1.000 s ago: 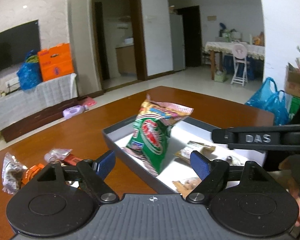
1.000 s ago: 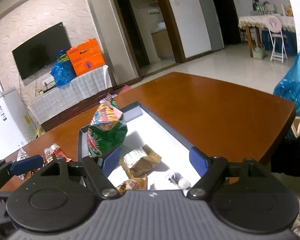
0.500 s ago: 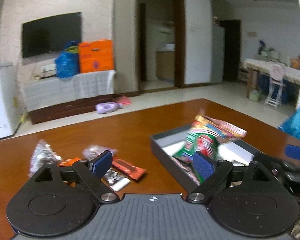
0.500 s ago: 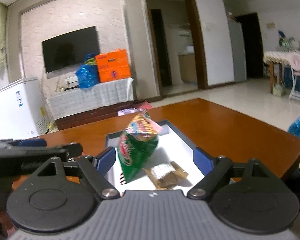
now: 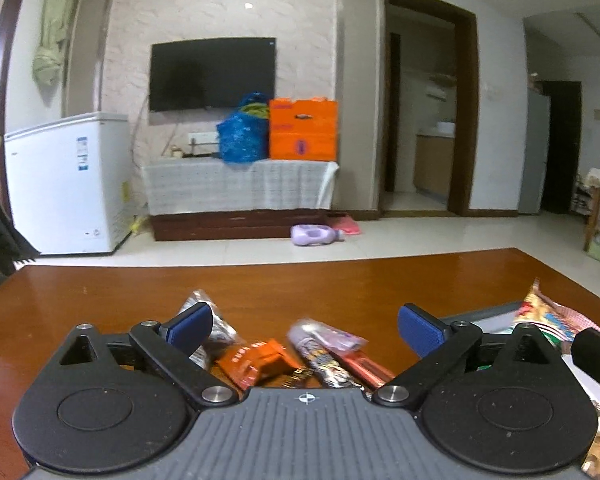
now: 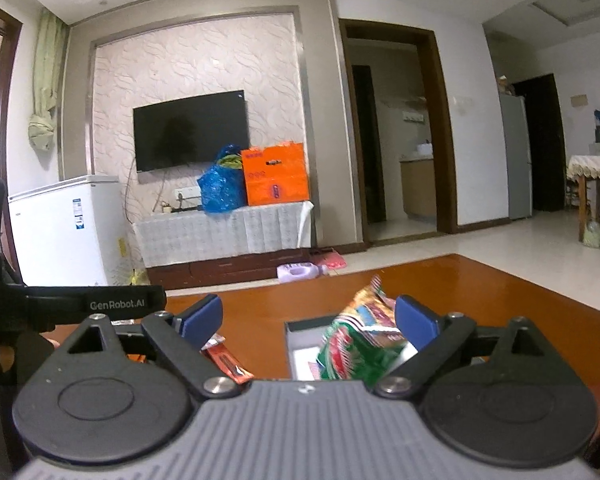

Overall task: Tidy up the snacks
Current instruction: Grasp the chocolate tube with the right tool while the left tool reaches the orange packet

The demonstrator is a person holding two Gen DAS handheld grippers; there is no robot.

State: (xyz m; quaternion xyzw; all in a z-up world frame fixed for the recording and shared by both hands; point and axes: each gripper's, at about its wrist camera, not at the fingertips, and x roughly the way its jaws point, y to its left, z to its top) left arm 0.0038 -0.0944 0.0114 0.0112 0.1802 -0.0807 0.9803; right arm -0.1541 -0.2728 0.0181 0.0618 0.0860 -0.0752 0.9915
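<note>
- On the brown table, my left gripper hovers with its blue pads spread wide and nothing between them.
- Below that gap lies a loose cluster of snacks: an orange packet, a silver wrapper partly behind the left pad, a clear pouch and a red bar. All lie flat on the wood, touching or overlapping; the exact order of overlap I cannot tell.
- To the right, the grey tray shows only its near-left rim in the left view. The top of the green bag rises above it.
- My right gripper is likewise spread wide and holds nothing.
- In the right view the green bag stands tilted inside the tray, its crimped top leaning toward the right pad; whether bag and pad touch I cannot tell.
- White tray floor shows just left of the bag.
- Left of the tray, on bare wood, the red bar lies near the left pad of the right gripper.
- At the left edge of the right view, the black body of my left gripper is visible, marked "GenRobot.AI".
- Far across the room: a TV on the wall, an orange box and blue bag on a covered bench, a white freezer to the left.
</note>
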